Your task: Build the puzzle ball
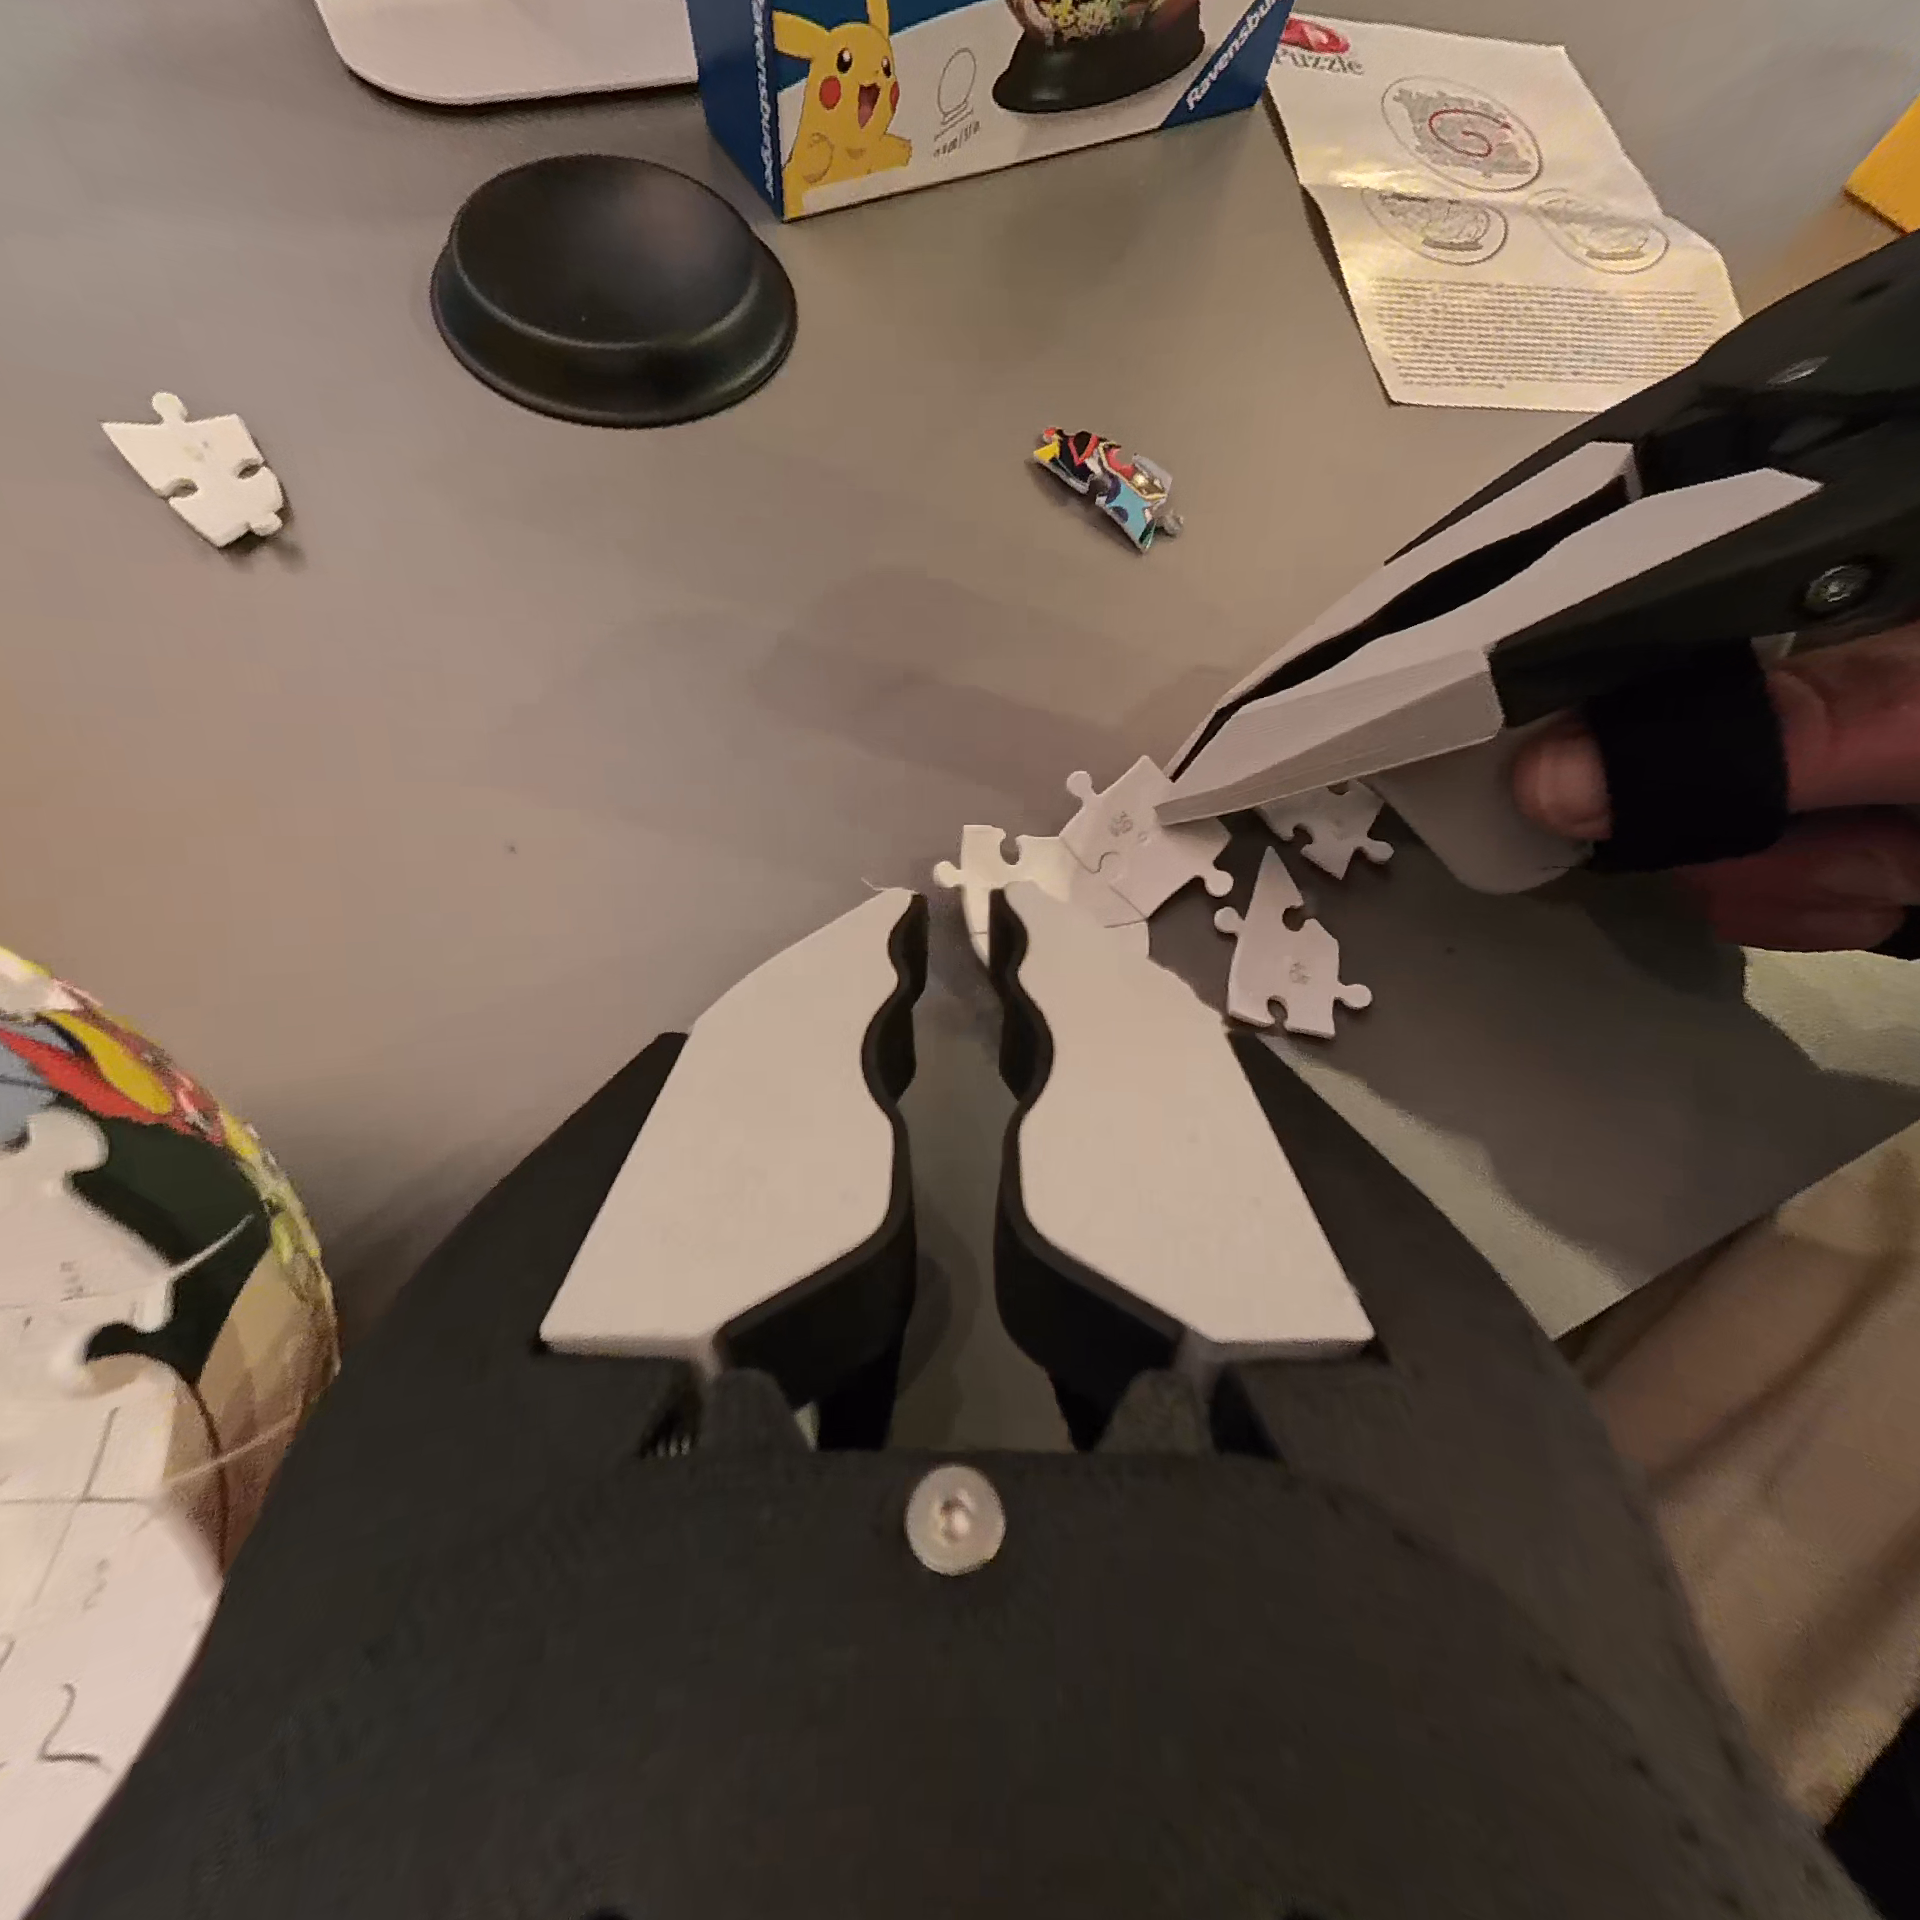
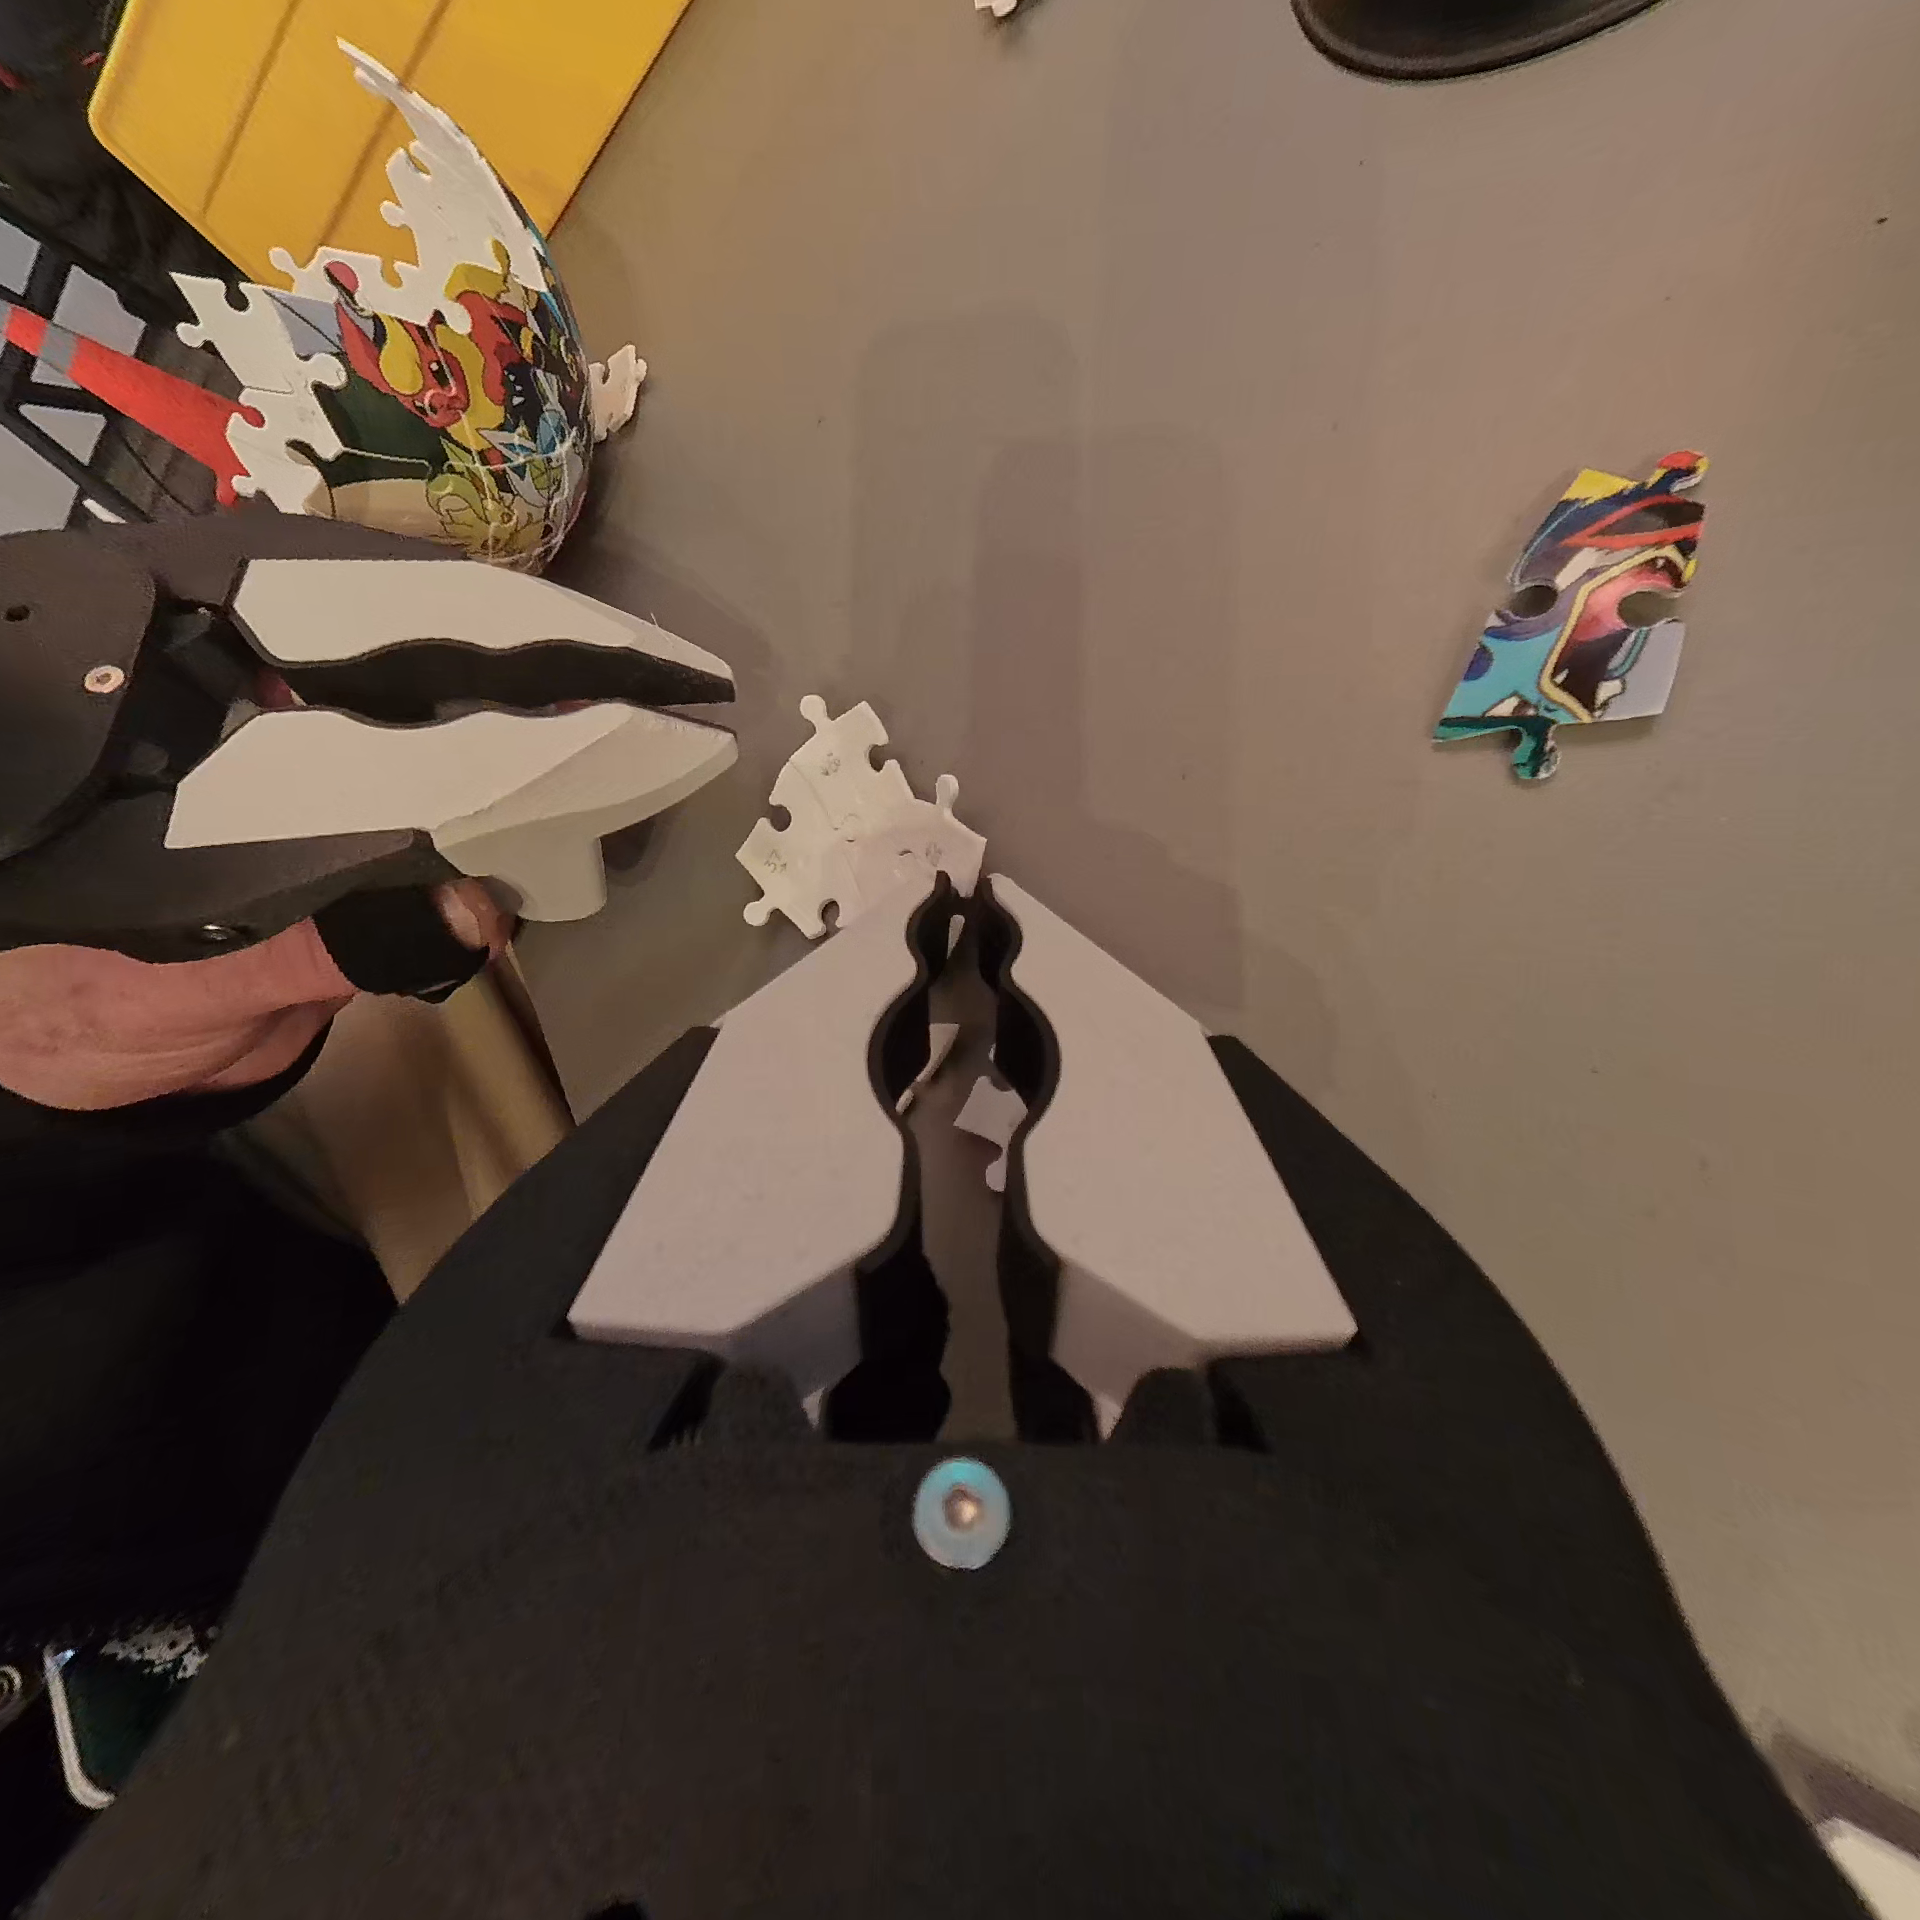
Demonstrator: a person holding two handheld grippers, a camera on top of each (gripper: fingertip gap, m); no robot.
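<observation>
My right gripper is pinching the edge of a joined cluster of white face-down pieces mid-frame on the grey table. My left gripper sits just beside that cluster, fingers slightly apart, nothing between them. The half-built puzzle ball is upper left in the right view and blurry, cut off at lower left in the left view. A couple of loose pieces hide under the right fingers.

Grey table — stand, box, leaflet.
</observation>
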